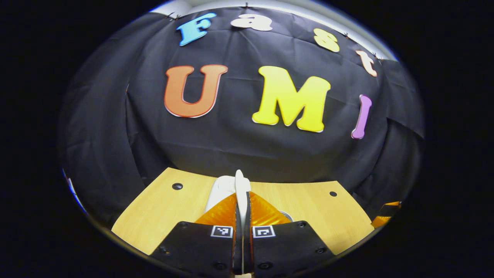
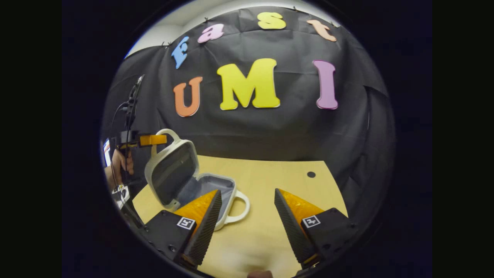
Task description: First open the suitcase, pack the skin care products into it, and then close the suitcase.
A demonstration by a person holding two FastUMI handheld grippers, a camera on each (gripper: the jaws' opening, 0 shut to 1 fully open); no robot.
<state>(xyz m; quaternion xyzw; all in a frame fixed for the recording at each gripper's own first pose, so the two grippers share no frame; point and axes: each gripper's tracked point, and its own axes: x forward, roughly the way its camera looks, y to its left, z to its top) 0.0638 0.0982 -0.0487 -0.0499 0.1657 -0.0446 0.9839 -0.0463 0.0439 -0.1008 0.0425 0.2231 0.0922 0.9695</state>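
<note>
A: What is the left gripper (image 1: 242,216) doing?

B: In the left gripper view its two fingers are pressed together on a thin white edge (image 1: 240,189) that stands up between them. This edge seems to belong to the lid of the suitcase, and a rounded white part shows just behind it, on the left side.

A: And where is the suitcase?

B: In the right gripper view the suitcase (image 2: 193,185) lies open on the left part of the wooden table (image 2: 270,173). The lid (image 2: 170,173) is lifted and tilted back to the left, with a dark lining inside. The lower half lies flat on the table, with a grey lining, and its white handle (image 2: 237,210) points toward the camera. I cannot see any product inside it.

A: Is the other gripper seen there too?

B: Yes, at the far left it meets the top of the lid, near the lid's handle. A hand (image 2: 121,162) holds it from below.

A: And the right gripper (image 2: 247,210)?

B: Its fingers are spread wide and nothing is between them. It hangs above the table, just to the right of the suitcase.
</note>
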